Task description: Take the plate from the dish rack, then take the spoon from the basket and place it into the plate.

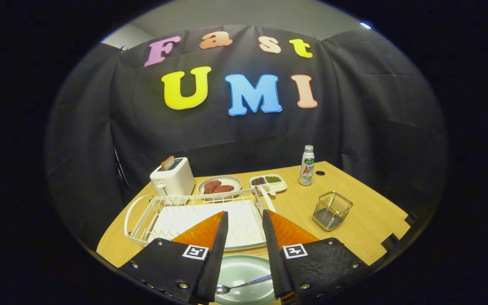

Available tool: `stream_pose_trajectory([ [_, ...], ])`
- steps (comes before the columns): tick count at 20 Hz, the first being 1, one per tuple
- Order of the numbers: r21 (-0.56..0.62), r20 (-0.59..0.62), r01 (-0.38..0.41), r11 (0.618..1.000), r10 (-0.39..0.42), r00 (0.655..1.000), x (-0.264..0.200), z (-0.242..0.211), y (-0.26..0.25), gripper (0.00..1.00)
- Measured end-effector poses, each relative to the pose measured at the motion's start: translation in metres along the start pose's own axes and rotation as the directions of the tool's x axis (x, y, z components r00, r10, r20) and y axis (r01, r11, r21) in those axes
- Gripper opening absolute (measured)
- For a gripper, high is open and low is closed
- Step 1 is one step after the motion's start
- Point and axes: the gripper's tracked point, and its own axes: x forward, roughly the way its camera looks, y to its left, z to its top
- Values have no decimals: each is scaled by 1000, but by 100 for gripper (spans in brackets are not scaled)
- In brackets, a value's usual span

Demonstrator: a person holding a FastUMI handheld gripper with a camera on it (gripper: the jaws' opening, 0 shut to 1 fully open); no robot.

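Spoon (244, 283) lay across the pale green plate (244, 267), handle patterned, bowl end toward my left finger. Plate sat on the wooden table (354, 228) just short of the dish rack's near edge, low between my two fingers. My gripper (245, 220) stood spread, fingers apart, nothing pinched; its tips reached over the rack, above and beyond the plate.

White dish rack (193, 212) just beyond the plate. Wire basket (332, 210) to the right of the rack, apart from it. Behind the rack: white toaster (172, 178) with a slice standing in its slot, a round dish (220, 184) with two reddish pieces, and a divided tray (268, 183). A bottle (307, 165) stood upright right of the tray.
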Motion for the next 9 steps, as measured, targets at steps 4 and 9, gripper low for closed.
stream_pose_trajectory([
  [4,-49,118,-11,999,17,993,-4,76,-8,49],
  [9,-66,220,-27,997,41,975,-5,156,-16,49],
])
